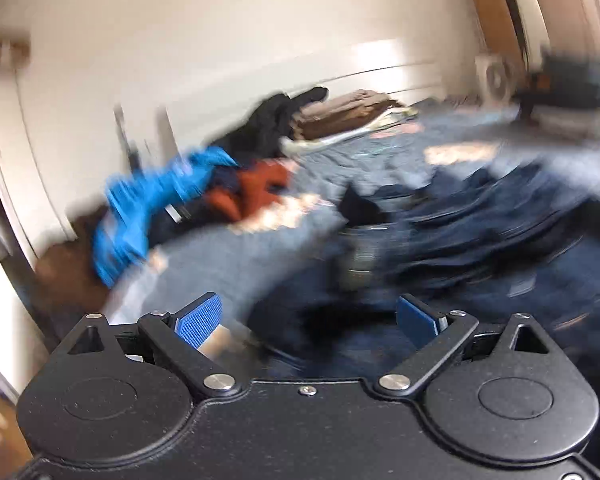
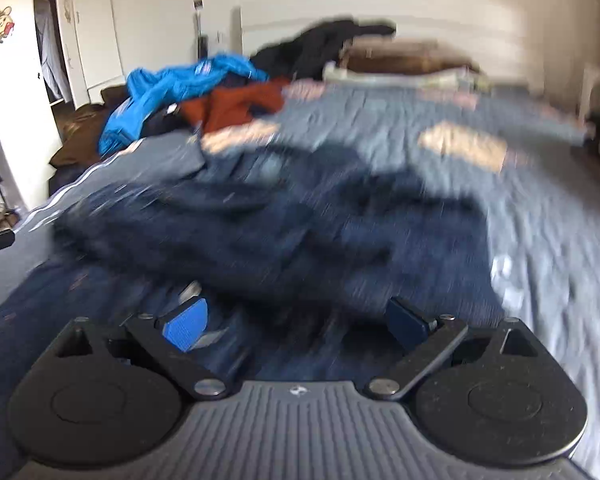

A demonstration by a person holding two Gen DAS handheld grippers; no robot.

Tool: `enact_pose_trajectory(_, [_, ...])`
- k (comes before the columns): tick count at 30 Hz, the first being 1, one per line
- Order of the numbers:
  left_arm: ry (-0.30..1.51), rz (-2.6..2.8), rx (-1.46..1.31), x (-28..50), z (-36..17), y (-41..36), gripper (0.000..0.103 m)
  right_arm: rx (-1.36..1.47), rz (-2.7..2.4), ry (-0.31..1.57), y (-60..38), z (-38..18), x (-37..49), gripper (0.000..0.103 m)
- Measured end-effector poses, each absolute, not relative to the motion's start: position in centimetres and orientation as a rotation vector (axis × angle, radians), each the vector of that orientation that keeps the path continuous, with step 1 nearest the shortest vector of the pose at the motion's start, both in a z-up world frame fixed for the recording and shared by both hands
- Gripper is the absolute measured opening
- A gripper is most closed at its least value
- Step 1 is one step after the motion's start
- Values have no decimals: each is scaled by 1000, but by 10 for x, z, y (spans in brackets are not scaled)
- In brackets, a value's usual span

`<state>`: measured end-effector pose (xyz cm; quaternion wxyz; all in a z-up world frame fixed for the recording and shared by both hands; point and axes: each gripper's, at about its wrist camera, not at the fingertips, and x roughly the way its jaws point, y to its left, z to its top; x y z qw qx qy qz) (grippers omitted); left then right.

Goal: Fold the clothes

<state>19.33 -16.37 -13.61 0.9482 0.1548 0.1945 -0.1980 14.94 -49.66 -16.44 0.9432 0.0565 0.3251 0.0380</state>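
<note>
Left wrist view showed the left gripper (image 1: 310, 320) with its jaws spread wide and nothing between the blue pads. The right gripper (image 2: 296, 322) likewise stood wide open and empty above dark cloth. Just beyond both lay the dark blue garment (image 2: 260, 224), rumpled in a low heap on the near part of the bed (image 2: 540, 240), over the grey-blue quilt; blur hid its seams and edges. It looked soft and limp, of middling weight, likely to sag and drag, so I would judge an outer edge or corner the best place to pinch, one gripper to each side. Farther left sat a bright blue jacket (image 2: 180, 88) touching a rust-red garment (image 2: 240, 106). Beyond them a black garment (image 2: 324, 44) lay by folded brown and tan cloth (image 2: 400, 56) against the far wall.
</note>
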Motion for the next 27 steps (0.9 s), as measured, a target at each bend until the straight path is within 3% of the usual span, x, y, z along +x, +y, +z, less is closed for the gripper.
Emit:
enact_pose_trajectory(16, [556,-468,56,65,-147,-172,95,168,53,708,-432,-155,-11,96])
enact_pose_trajectory(27, [526,-448,106,25,-121,-152,95,140,73,636,-413,-126,-66,96])
